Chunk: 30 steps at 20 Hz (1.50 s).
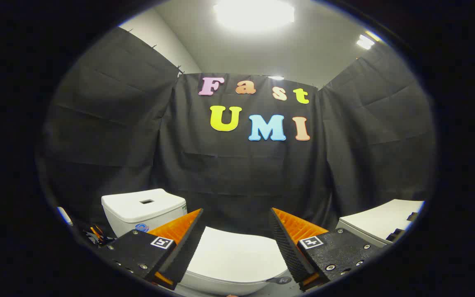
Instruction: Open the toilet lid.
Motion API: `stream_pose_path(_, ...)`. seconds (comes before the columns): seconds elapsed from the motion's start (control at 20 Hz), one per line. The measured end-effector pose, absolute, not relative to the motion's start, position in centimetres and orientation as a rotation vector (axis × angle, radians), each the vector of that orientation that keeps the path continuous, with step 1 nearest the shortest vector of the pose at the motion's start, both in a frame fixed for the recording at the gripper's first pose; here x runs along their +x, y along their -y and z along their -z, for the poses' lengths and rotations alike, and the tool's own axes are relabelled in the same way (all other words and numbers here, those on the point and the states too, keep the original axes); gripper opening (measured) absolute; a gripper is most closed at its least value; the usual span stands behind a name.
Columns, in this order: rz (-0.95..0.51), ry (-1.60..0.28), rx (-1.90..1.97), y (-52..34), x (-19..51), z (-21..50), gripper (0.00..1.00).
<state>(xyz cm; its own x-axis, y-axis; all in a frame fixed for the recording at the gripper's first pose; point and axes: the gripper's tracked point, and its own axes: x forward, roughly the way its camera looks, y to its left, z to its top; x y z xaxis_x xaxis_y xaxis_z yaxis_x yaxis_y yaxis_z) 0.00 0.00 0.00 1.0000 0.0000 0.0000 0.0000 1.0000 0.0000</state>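
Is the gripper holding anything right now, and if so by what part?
Nothing is held. The gripper is open, its fingers spread above the closed toilet lid, not touching it.

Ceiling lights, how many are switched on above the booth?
3. A large light glows overhead, a smaller light above the right wall, and a sliver peeks over the back wall. The open gripper frames the closed toilet lid.

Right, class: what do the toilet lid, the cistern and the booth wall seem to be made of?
Toilet lid, seen between the open gripper's fingers: probably smooth white plastic, with an even sheen. Cistern: likely glazed ceramic, glossy white, though plastic is possible. Booth wall: matte black cloth, with visible folds and creases.
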Motion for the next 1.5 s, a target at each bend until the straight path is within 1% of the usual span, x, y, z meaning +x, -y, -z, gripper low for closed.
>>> stream_pose_path(0.55,0.068,-0.034,-0.024,1.7,-0.1,1.0,0.95)
stream_pose_path(1.2,0.086,-0.036,-0.028,2.1,-0.2,1.0,0.95)
stream_pose_path(1.5,0.107,-0.045,0.067,3.3,0.1,2.1,0.95)
